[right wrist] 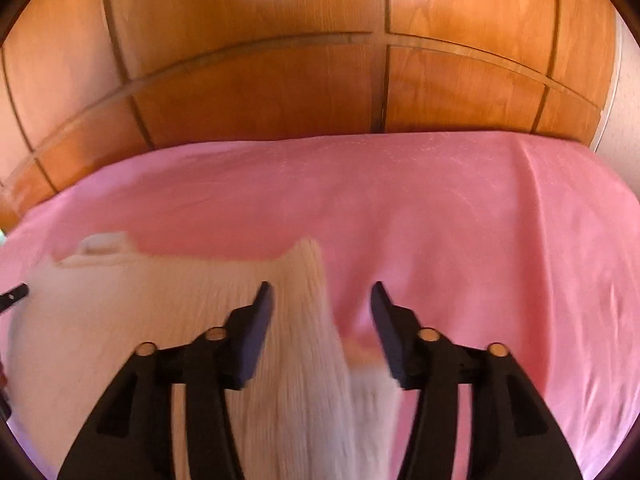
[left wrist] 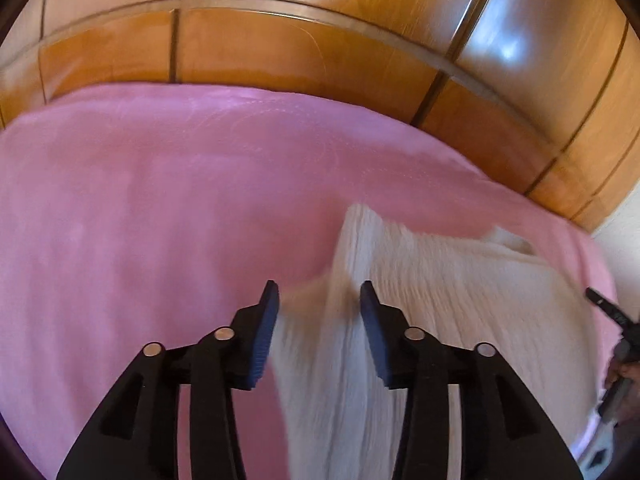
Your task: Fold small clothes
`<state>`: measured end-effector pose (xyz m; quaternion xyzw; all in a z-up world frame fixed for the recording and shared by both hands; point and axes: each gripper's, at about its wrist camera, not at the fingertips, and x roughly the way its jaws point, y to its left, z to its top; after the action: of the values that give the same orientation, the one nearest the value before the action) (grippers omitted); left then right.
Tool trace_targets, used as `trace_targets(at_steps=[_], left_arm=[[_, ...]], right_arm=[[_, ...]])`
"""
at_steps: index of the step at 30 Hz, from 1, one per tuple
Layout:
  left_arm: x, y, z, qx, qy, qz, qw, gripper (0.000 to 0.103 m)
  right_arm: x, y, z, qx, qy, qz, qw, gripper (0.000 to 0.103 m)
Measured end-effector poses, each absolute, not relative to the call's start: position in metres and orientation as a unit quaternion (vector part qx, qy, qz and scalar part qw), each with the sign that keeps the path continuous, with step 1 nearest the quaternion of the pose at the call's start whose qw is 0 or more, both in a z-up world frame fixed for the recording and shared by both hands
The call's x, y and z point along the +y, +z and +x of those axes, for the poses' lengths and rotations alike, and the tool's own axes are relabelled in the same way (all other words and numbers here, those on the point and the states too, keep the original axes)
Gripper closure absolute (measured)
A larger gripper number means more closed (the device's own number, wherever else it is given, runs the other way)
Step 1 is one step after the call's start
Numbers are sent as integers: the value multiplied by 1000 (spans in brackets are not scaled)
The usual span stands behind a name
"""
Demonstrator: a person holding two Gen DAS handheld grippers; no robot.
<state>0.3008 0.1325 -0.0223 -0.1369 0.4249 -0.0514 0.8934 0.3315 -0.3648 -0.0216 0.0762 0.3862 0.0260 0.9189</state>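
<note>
L gripper (left wrist: 319, 300) low over the bed, pointing fwd toward the wooden wardrobe (left wrist: 280, 48), jaws apart, nothing pinched. White ribbed garment (left wrist: 460, 300) lies on the pink bedspread (left wrist: 140, 200), its left edge running between the L fingers; contact w/ pads unclear, frame is blurred. R gripper (right wrist: 321, 300) same attitude, level and fwd-facing, jaws apart, garment's right edge (right wrist: 304, 320) running up between its fingers, closer to the left finger (right wrist: 256, 328). Garment spread flat betw. the two grippers, one at each side edge. R gripper tip also visible at far right of the L view (left wrist: 600, 302).
</note>
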Motion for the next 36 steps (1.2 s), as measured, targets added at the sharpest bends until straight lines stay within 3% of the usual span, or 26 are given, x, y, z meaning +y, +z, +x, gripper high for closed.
trace_targets(at_steps=[2,12,13,14,15,16,22,24,27,28,31,36], left_arm=[[146,-21,271,420,-67,-158,891,51],[140,-52,158,441,-128,-186,869,51],[138,-54,153,439,-125,-181,871,56],[136,-55,152,439,-122,-177,873,75],[132,-55,152,442,-120,-171,872,86],[131,-54,153,442,-116,-171,873,89],[125,-55,157,452,-81,-132,878,91],[125,-58,158,453,-70,-134,879,87],[126,-41,151,437,-37,-130,889,71],[126,-36,147,429,-31,-125,894,69],[113,-15,140,399,-33,-102,910,67],[60,-3,147,380,-71,-49,921,67]], right_arm=[[-376,-23,304,388,37,96,916,45],[-396,-66,198,435,77,210,872,42],[-391,-73,192,441,84,214,868,50],[-386,-75,189,442,87,208,868,70],[-379,-75,187,441,94,201,870,82],[-376,-73,187,439,89,195,873,88],[-384,-63,183,428,37,153,890,96],[-384,-74,185,435,34,151,887,96],[-380,-68,180,426,32,148,892,92],[-380,-66,177,424,30,148,893,85],[-377,-51,167,404,14,134,905,58],[-345,-20,167,363,46,116,924,55]])
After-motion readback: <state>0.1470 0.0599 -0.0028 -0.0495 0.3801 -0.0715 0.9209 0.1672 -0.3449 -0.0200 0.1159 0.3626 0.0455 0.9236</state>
